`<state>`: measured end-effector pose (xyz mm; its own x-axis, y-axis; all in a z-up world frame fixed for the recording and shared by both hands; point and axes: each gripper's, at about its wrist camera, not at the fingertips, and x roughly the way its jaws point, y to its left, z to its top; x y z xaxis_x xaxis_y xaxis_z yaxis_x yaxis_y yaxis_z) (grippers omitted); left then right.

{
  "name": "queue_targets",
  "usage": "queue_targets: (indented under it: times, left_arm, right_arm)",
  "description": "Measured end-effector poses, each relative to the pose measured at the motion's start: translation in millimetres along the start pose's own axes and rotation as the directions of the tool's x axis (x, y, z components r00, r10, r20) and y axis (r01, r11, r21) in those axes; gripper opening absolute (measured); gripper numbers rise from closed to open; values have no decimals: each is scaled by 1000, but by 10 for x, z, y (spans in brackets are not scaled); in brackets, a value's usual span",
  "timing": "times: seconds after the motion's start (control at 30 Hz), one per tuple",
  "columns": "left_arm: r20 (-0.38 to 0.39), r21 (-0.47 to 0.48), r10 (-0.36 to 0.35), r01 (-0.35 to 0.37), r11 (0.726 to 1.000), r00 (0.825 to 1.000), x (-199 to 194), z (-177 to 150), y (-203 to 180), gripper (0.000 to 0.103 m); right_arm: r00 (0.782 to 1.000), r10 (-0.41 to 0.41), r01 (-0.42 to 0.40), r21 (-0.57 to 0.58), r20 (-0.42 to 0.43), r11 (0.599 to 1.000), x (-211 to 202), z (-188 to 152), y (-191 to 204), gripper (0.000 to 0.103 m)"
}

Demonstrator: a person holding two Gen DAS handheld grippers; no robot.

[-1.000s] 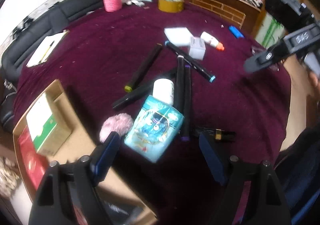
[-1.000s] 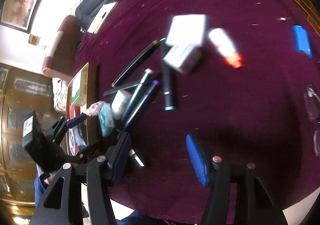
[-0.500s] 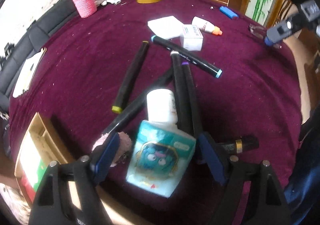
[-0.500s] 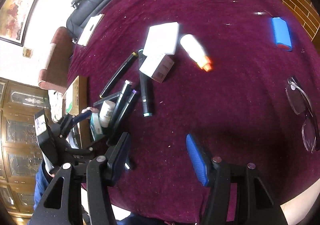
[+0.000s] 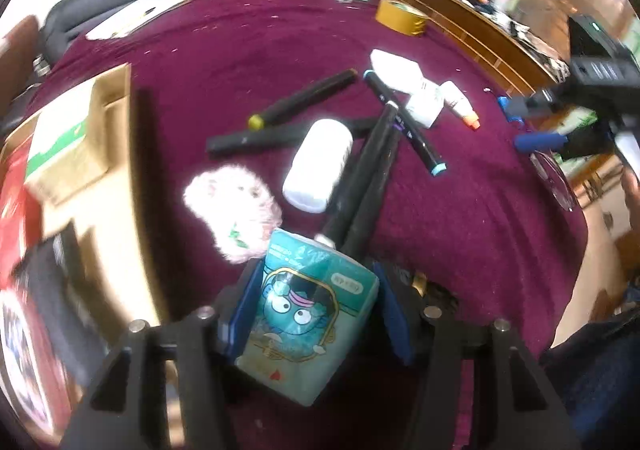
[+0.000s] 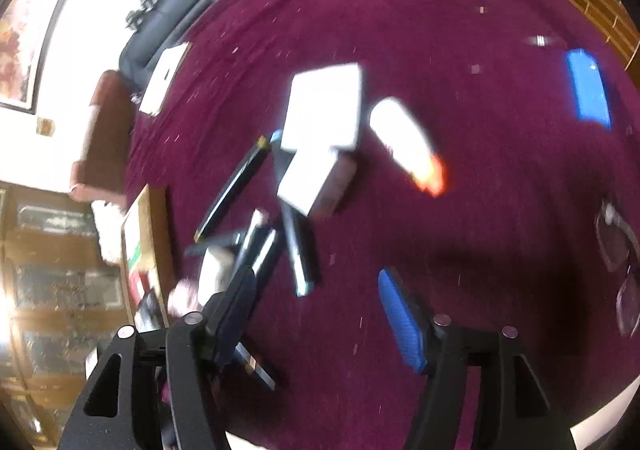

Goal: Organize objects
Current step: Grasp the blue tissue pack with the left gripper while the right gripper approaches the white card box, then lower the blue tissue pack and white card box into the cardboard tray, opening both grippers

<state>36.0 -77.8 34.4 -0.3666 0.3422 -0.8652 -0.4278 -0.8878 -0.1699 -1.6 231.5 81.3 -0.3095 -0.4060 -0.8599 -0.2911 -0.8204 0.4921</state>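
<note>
Maroon cloth covers the whole tabletop [image 5: 248, 50], so I'll place everything off the teal tissue pack [image 5: 308, 314], since that's what I'm working on. It sits at the near edge of the cloth, right between the blue pads of my left claw [image 5: 314, 310], which is closing in on it, and both pads look to be against its sides already. Left of the pack is the open cardboard box [image 5: 108, 122] with a green-and-white carton inside. Just beyond the pack, a fuzzy pink pom-pom [image 5: 236, 206] touches its far left corner, and a white bottle [image 5: 320, 162] lies just past that. A bunch of black markers [image 5: 360, 178] fans away from the pack's far edge, two of them running right up to it. Further out are a small white box [image 6: 316, 178], a white notepad [image 6: 324, 106] and a glue tube with an orange tip [image 6: 408, 146]. Way off from the pack, my right claw [image 6: 320, 306] hangs over bare cloth, opening, nothing between its pads.
</note>
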Motion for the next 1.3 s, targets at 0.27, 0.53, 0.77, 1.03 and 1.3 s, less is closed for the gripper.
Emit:
queue_targets:
  times: [0.27, 0.53, 0.77, 1.03, 1.3]
  left_arm:
    - [5, 5, 117, -117, 993, 993, -45, -193, -139, 55]
    - [-12, 54, 182, -181, 982, 983, 97, -341, -216, 56]
    - [14, -56, 124, -123, 991, 992, -3, -320, -57, 53]
    - [78, -138, 33, -22, 990, 996, -211, -208, 26, 52]
    - [147, -157, 13, 10, 988, 989, -466, -136, 56, 52]
  right_arm:
    - [992, -106, 108, 26, -62, 994, 521, 455, 218, 76]
    - [982, -185, 183, -54, -33, 982, 683, 473, 229, 47]
    - [994, -110, 108, -81, -17, 991, 457, 202, 122, 44]
    - [998, -53, 57, -141, 34, 988, 155, 22, 255, 44]
    - [999, 7, 6, -255, 49, 967, 50, -184, 654, 45]
